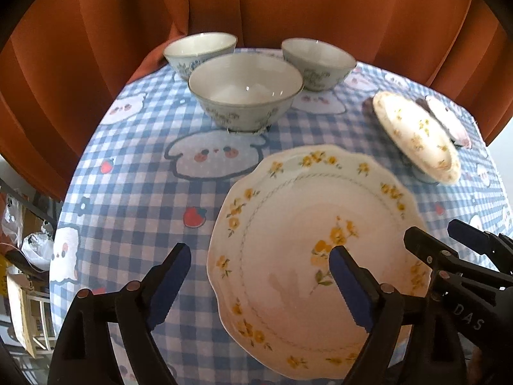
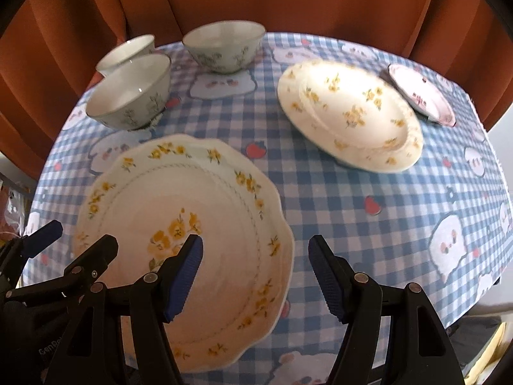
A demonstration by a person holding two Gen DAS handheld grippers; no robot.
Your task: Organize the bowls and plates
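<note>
A large scalloped plate [image 1: 288, 224] [image 2: 224, 199] with yellow flowers lies on the checked tablecloth. My left gripper [image 1: 259, 276] is open and straddles the plate's left rim, one finger over the cloth and one over the plate, with no pad touching it. My right gripper [image 2: 256, 272] is open too, straddling the right rim. Each gripper shows in the other's view: the right gripper [image 1: 433, 229] and the left gripper [image 2: 80, 237]. Three pale bowls [image 1: 245, 86] [image 2: 128, 93] stand at the back. A second yellow-flowered plate [image 1: 416, 134] [image 2: 349, 112] sits tilted at the right.
A small pink-patterned plate [image 1: 449, 122] [image 2: 420, 94] lies behind the tilted plate. An orange curtain [image 1: 288, 6] hangs behind the table. The table edge [image 2: 500, 224] drops off at the right. Clutter and shelving [image 1: 29, 256] stand below on the left.
</note>
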